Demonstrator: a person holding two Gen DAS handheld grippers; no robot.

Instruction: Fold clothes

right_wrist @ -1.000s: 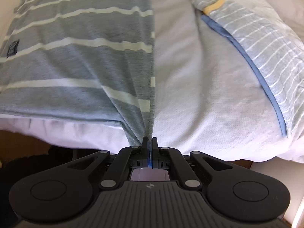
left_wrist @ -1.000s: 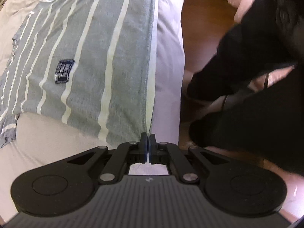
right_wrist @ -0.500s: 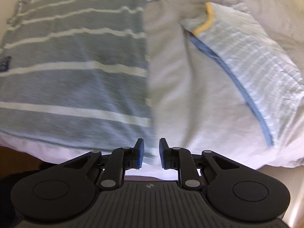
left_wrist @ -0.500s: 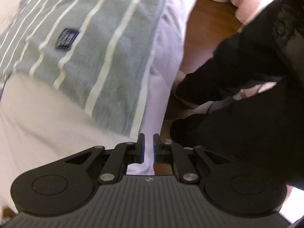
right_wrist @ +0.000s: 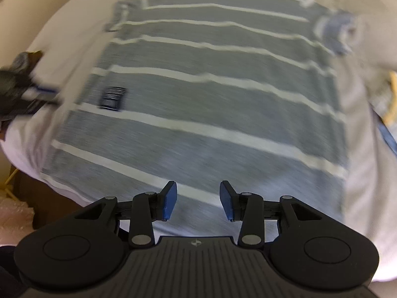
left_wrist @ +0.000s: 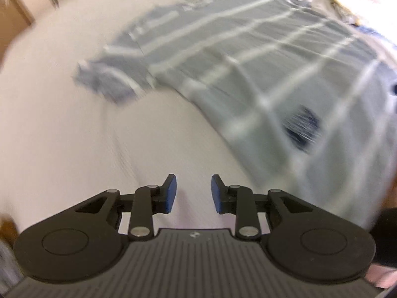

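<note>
A grey T-shirt with white stripes and a small dark patch lies flat on the white bed; it shows in the left wrist view (left_wrist: 260,57) and in the right wrist view (right_wrist: 211,94). My left gripper (left_wrist: 191,193) is open and empty over bare sheet, left of the shirt's side edge. My right gripper (right_wrist: 197,200) is open and empty, just above the shirt's hem near the bed's front edge. My left gripper also shows blurred at the left edge of the right wrist view (right_wrist: 17,89). Both views are motion-blurred.
A second, light blue striped garment with yellow trim (right_wrist: 389,104) lies to the right of the shirt, also glimpsed in the left wrist view (left_wrist: 347,12). The bed (left_wrist: 74,136) drops off to brown floor (right_wrist: 24,183) at the front left.
Both grippers let go of the shirt's hem corners and opened wide. The left gripper swung out to the shirt's left side; the right gripper moved left to the middle of the hem.
</note>
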